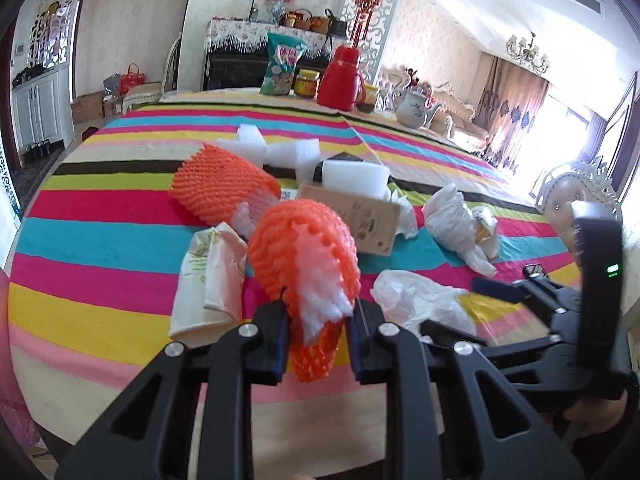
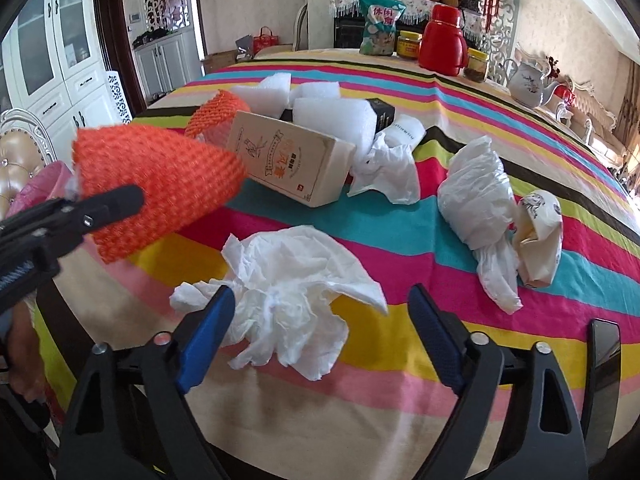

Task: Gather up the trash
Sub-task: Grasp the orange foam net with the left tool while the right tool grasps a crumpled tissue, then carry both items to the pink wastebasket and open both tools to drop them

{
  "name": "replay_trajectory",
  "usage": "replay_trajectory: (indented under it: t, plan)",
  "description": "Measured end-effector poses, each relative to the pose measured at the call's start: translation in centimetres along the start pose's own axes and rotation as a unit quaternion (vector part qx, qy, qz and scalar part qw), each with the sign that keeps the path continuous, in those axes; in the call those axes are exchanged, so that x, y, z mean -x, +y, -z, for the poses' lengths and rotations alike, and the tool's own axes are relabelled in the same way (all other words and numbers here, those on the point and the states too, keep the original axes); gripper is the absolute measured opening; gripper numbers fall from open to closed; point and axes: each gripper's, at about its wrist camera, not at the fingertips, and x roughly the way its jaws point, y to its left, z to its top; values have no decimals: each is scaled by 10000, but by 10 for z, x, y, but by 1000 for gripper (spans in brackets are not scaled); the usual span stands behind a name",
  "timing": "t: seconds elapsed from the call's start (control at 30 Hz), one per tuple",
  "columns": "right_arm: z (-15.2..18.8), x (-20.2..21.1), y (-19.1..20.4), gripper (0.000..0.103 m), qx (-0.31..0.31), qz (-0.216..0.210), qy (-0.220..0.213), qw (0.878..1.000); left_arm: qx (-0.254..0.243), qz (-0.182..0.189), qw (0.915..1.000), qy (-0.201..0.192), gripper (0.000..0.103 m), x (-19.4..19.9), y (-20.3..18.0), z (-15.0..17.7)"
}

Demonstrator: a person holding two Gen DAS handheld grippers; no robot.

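In the left wrist view, the left gripper has its jaws clamped on an orange foam net sleeve with white foam showing inside it; the sleeve is lifted off the striped worktop and sticks up ahead of the jaws. Beyond it lie a second orange net sleeve, white foam blocks, a beige carton and, to the left, a folded paper wrapper. Crumpled white tissue lies to the right, just beside the right gripper, which enters from the right edge; its jaws are hard to read from here. At the far edge stand a red thermos, a snack bag and a white teapot. In the right wrist view, the right gripper has its jaws standing fairly wide around the crumpled white tissue, which rests on the worktop; the left blue pad looks to brush the paper, the right pad stands clear. The held net sleeve hangs at the left in the left gripper. Further right lies a white plastic bag against a printed paper bag, with the beige carton behind.
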Motion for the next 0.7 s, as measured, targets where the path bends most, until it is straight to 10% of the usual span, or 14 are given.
replay_trajectory:
  t: [0.3,0.7]
  plan:
    - [3,-5,2,17,-3,-406,161,9990,-74,-173,9992,-361,23,26,5,-7]
    - [-9,45,7,11,125,-633,-532,9965,180,-646,9953,-692,23,59,41,-12]
